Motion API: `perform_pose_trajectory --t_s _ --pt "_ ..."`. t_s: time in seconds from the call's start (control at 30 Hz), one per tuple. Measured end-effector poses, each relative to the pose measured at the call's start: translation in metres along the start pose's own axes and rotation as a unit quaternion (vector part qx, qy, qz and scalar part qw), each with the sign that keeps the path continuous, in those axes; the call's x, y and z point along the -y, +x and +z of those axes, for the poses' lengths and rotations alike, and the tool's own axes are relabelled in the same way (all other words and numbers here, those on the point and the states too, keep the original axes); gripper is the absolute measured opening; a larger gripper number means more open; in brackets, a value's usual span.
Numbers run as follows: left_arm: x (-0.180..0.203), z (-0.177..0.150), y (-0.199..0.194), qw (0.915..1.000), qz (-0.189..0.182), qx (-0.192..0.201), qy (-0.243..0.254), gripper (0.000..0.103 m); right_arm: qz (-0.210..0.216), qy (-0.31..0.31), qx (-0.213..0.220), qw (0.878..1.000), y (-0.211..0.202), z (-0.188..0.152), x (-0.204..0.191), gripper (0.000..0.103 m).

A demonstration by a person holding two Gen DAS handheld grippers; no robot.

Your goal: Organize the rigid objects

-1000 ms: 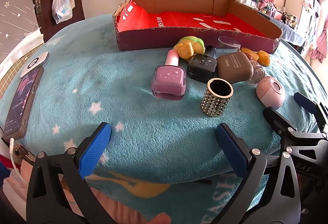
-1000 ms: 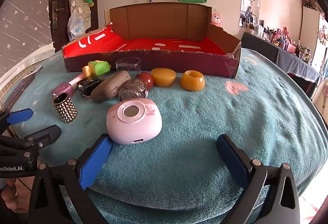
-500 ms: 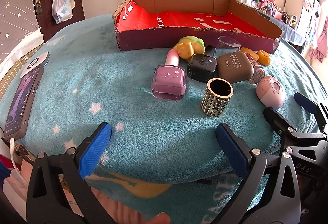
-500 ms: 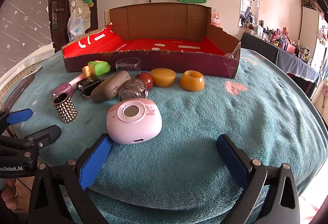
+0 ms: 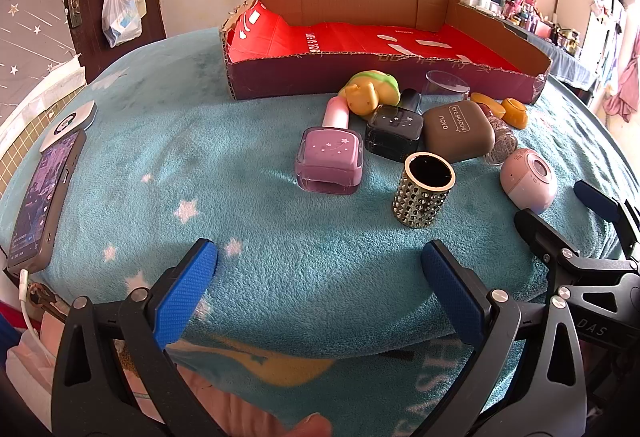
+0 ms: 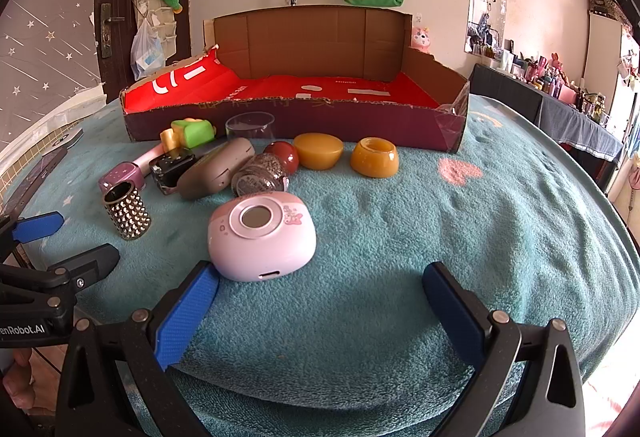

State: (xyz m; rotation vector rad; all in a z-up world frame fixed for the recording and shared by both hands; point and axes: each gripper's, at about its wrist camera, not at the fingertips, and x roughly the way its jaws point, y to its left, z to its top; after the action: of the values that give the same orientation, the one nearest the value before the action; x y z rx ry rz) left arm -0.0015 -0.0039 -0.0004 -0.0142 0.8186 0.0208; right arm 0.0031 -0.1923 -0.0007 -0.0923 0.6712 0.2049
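Both the left gripper (image 5: 318,261) and right gripper (image 6: 320,285) stand wide apart and empty; the pink case (image 6: 261,235) lies just ahead of the right one, so centre its jaws before lifting it into the empty box (image 6: 296,117).

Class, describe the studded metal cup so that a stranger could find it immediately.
Start at the cardboard box with the red floor on the teal blanket; small objects cluster before it. Nearest the grippers stands the studded cup, an upright, open-topped cylinder. Only it is metallic and covered in spikes.
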Motion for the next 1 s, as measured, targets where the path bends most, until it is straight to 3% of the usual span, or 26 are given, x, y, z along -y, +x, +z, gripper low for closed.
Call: perform_pose_trajectory --t_s 0.93,1.0 --pt "-0.0047 0.0041 -0.0023 0.9998 -0.014 0.004 0.012 0.103 -0.007 -0.007 0.017 1.000 -0.0068 0.0026 0.0007 0.103" --pt "-0.0030 0.0066 -0.0006 0.9997 -0.013 0.004 0.020 0.099 -0.012 -0.015 0.025 0.999 -0.0090 0.0053 -0.0011 0.103"
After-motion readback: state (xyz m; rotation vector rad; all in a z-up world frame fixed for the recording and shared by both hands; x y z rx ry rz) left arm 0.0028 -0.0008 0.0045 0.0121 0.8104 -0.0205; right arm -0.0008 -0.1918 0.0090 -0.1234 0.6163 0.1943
